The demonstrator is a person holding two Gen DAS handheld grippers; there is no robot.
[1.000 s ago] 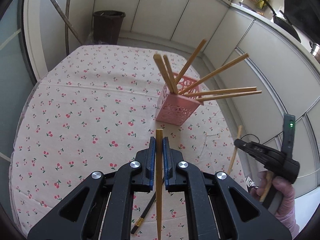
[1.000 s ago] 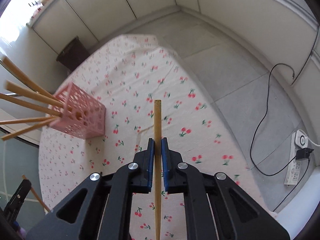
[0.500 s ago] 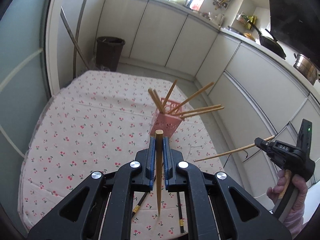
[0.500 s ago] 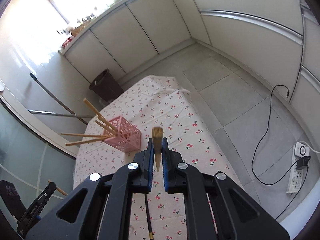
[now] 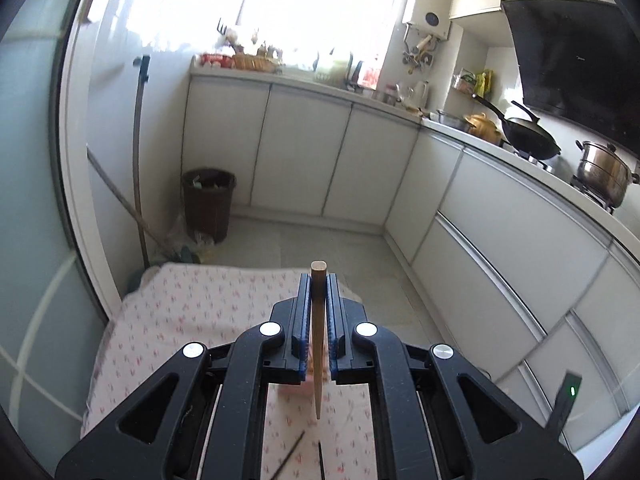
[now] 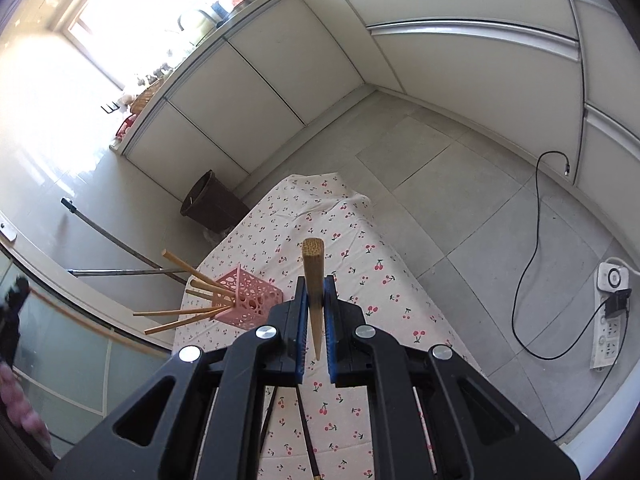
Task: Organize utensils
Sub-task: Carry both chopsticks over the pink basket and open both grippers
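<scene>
The left gripper [image 5: 319, 308] is clamped on a wooden chopstick [image 5: 318, 344], its blunt end poking out past the tips. The right gripper [image 6: 316, 304] is likewise clamped on another wooden chopstick [image 6: 313, 280]. Both hang above the counter [image 6: 360, 248] with its cherry-print cloth. A pink holder [image 6: 248, 300] on the counter, left of the right gripper, holds several chopsticks [image 6: 180, 314] fanning out leftward. Two dark chopsticks [image 6: 306, 432] lie on the cloth, nearer than the holder.
</scene>
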